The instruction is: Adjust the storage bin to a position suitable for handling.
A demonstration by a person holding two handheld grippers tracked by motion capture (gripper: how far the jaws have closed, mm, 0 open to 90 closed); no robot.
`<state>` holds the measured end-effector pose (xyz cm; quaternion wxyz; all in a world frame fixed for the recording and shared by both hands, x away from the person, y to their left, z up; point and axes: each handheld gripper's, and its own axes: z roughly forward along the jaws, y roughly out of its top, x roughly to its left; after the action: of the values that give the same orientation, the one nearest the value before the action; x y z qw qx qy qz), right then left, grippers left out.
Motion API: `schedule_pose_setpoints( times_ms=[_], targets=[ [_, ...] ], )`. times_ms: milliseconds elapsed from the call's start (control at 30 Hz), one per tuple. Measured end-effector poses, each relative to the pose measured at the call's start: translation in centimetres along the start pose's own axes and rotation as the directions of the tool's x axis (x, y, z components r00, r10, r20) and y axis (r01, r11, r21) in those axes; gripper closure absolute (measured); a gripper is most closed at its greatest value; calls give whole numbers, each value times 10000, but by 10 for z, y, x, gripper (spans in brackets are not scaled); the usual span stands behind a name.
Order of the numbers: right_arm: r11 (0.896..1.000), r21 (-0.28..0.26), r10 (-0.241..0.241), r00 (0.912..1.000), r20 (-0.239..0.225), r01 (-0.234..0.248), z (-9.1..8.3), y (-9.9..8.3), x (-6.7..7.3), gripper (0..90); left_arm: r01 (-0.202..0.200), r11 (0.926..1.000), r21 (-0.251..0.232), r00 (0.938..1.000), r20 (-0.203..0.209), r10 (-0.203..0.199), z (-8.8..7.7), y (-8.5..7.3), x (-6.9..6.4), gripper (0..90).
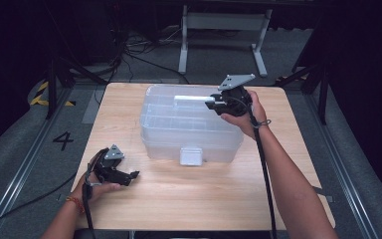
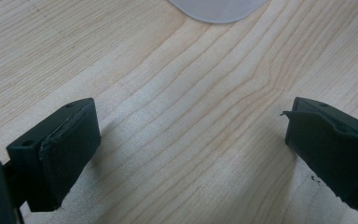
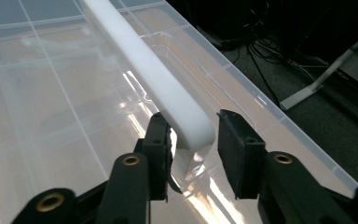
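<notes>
A clear plastic storage box (image 1: 179,129) with a divided lid stands on the far middle of the wooden table (image 1: 204,199). A white handle (image 1: 191,99) lies along its top, and a white latch (image 1: 190,156) sits on its front. My right gripper (image 1: 210,103) is at the handle's right end. In the right gripper view the handle (image 3: 154,70) ends between the jaws (image 3: 193,149): one pad lies against it, while a thin gap shows at the other. My left gripper (image 1: 132,177) rests near the front left, its jaws (image 2: 191,154) wide apart over bare wood with nothing between them.
The box's pale latch (image 2: 216,11) shows at the top edge of the left gripper view. Behind the table, a white metal stand (image 1: 224,35) and cables lie on the grey floor. Dark tripod legs (image 1: 54,84) flank the table's far corners. Bare wood stretches in front of the box.
</notes>
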<state>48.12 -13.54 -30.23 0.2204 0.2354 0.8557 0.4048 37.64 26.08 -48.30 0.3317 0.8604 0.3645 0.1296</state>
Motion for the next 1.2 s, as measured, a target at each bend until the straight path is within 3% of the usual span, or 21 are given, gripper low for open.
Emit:
schedule_pose_setpoints(
  times_ms=[167, 600, 900, 1067, 1200],
  targets=[
    [9997, 52, -221, 9997, 112, 221, 1, 2, 2, 723, 2, 10000, 2, 10000, -2, -2, 0, 0, 0, 37],
    [9989, 302, -378, 9991, 189, 372, 2, 7, -1, 727, -101, 9999, -24, 9999, -68, 101, -1, 0, 0, 51],
    [9993, 275, -257, 9995, 167, 252, 1, 11, -4, 726, 120, 9997, -190, 9999, -117, -122, -4, 1, 1, 202],
    [9994, 312, -153, 9998, 86, 150, 1, 14, -8, 725, -128, 9981, -604, 9996, 233, 142, -10, 6, -1, 286],
    [9993, 353, -84, 10000, 37, 83, 2, 16, -11, 724, -514, 9948, -877, 9986, -145, 503, -17, 12, -3, 324]
  ],
)
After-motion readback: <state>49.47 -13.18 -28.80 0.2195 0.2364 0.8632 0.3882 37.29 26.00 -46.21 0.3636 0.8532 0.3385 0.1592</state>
